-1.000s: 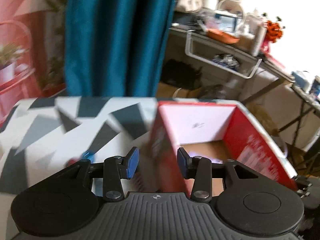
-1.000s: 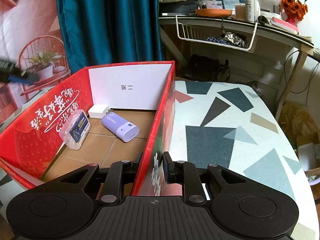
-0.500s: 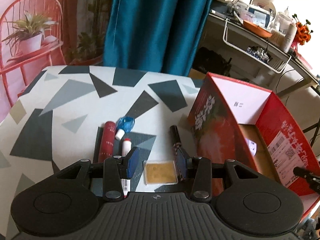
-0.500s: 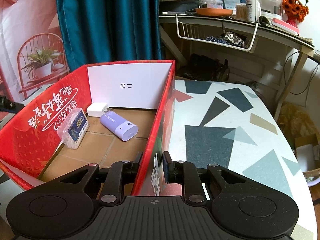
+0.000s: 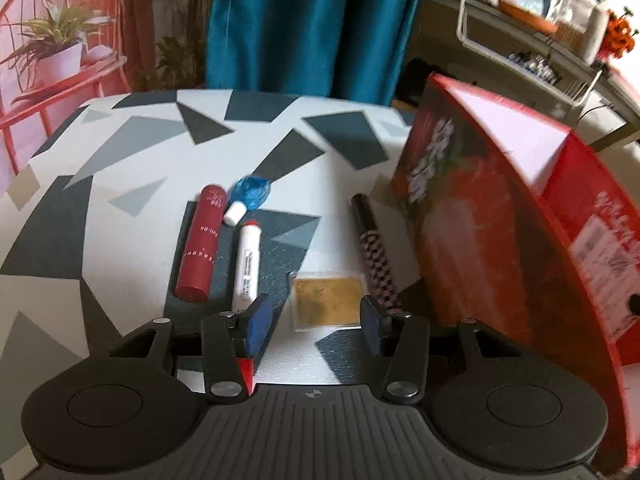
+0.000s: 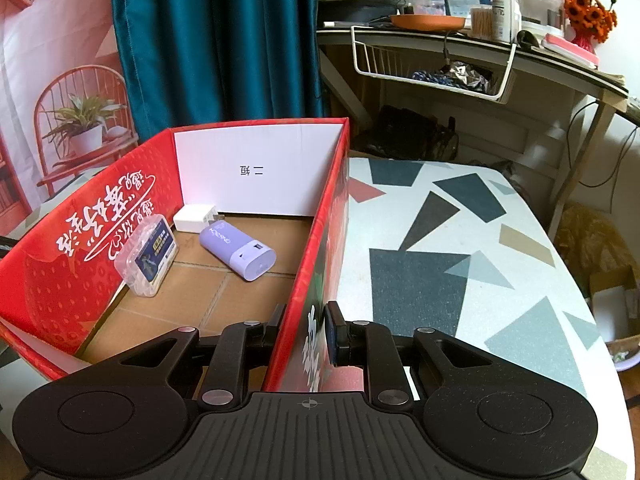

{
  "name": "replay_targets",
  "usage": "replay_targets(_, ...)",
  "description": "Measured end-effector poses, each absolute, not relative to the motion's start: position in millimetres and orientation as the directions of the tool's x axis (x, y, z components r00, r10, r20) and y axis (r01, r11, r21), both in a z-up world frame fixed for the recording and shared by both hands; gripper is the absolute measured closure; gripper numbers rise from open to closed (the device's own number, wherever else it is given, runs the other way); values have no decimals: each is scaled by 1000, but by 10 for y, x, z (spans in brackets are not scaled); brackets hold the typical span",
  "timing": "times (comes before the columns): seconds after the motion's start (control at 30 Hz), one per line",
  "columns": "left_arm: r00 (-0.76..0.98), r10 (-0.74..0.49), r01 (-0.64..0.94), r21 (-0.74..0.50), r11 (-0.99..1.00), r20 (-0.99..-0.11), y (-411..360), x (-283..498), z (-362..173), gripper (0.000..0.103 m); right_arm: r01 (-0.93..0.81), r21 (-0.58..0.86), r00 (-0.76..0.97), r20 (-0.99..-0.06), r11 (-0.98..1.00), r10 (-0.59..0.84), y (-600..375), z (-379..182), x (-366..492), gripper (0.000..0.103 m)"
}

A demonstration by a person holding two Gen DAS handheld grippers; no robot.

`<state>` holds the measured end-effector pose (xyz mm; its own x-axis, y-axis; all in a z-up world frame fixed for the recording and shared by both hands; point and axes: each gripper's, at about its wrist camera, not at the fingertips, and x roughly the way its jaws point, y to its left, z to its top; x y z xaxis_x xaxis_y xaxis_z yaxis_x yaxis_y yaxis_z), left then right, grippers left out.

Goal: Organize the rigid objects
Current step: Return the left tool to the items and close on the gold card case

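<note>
On the patterned table (image 5: 132,148), a red tube (image 5: 200,248), white marker (image 5: 247,266) and checkered pen (image 5: 378,260) flank the gold card (image 5: 325,299), which lies just ahead of the left gripper (image 5: 314,322), its empty jaws opening. The right gripper (image 6: 306,334) pinches the red box (image 6: 320,248) wall.

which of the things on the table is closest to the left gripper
The flat gold card. It lies just ahead of the opening left gripper, in line with the gap; the white tube, red tube and checkered pen sit off to the sides.
</note>
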<state>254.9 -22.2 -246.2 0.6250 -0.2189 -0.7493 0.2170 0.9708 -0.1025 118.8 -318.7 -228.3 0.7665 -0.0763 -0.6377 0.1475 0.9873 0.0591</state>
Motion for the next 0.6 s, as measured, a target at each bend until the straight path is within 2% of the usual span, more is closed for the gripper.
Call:
replay_targets(0.23,602,-188,228,-59,972,-776,-333,2721,-2635,49,136,51,767,-637,989,-73,-3181,-2286,1187,84)
replay_targets(0.6,615,-171,271,3,963,-770,-571,2724,-2691,25,136,51,768,-636,989,-73,-3178,-2286,1182,84)
